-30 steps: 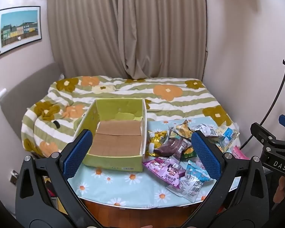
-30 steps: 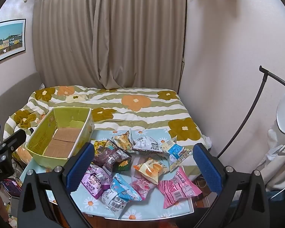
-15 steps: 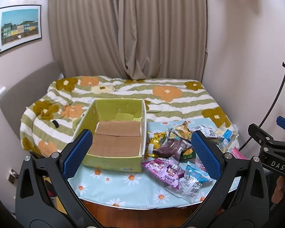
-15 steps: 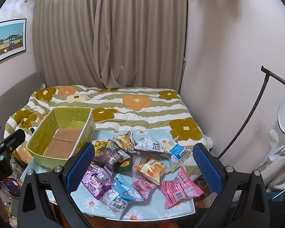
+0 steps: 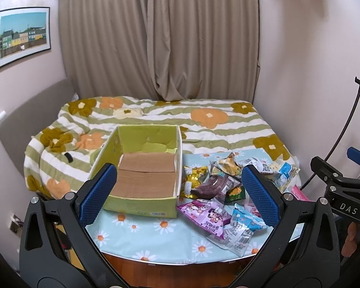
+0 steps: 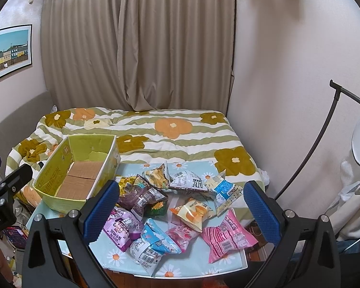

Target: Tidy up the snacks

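Snack packets (image 5: 218, 192) are seen in the left wrist view as a loose heap on the daisy-print tablecloth (image 5: 156, 235), just right of an open green cardboard box (image 5: 144, 175). The box is empty, its brown corrugated floor flaps bare, and its right wall touches a gold foil packet (image 5: 194, 175). The left gripper (image 5: 180, 196) is held above the near table edge, its blue textured pads spread wide and nothing between them. No packet has been lifted or boxed, so the task is judged to be at its very start, with the approach to a first pick in hand.

In the right wrist view the heap is shown more fully: a pink striped packet (image 6: 228, 237) nearest the right, an orange chip bag (image 6: 192, 213) in the middle, a blue and white packet (image 6: 156, 247) at the near edge, a purple packet (image 6: 122, 225) beside it. All are crinkled, glossy film pillows, puffed with air and likely slippery. The right gripper (image 6: 177, 211) is poised over the pile with its pads wide apart and empty. For the next move, a descent onto one outlying packet is called for, gripped at a flat sealed edge rather than across the puffed middle, then a carry leftward into the box (image 6: 79, 170).
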A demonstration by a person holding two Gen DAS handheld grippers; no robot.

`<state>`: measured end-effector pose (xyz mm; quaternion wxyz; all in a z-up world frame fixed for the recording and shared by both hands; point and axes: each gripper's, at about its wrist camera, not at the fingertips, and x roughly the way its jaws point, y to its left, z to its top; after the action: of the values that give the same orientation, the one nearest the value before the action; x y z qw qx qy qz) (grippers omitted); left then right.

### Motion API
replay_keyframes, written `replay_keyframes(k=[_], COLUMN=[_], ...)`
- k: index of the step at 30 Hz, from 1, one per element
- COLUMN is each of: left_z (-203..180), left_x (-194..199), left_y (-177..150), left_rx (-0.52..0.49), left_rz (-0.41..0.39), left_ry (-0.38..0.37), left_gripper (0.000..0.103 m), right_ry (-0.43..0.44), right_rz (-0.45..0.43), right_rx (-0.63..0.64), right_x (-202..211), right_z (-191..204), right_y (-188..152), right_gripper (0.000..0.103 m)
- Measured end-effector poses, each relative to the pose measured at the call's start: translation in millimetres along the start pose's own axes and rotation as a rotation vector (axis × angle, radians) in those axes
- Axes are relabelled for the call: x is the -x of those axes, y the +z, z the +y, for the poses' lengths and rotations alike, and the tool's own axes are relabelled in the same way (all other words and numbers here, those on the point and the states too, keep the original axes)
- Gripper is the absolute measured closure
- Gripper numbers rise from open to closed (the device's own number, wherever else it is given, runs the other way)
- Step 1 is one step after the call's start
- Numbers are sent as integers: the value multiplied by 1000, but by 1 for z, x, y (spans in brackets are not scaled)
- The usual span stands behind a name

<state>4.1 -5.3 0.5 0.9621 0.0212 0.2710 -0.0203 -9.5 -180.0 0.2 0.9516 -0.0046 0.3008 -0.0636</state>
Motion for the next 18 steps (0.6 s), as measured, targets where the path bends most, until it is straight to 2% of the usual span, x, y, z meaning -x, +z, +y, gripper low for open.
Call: replay_keyframes(k=[18], left_z=[-3], left_x=[2], left_y=[0], left_rx=[1], left_rz=[-4], left_ry=[-5], left_gripper=[0], right_ry=[2], right_rz=[3], right_rx=[-3], right_x=[-1], right_z=[0], right_y=[-1], right_gripper=[0])
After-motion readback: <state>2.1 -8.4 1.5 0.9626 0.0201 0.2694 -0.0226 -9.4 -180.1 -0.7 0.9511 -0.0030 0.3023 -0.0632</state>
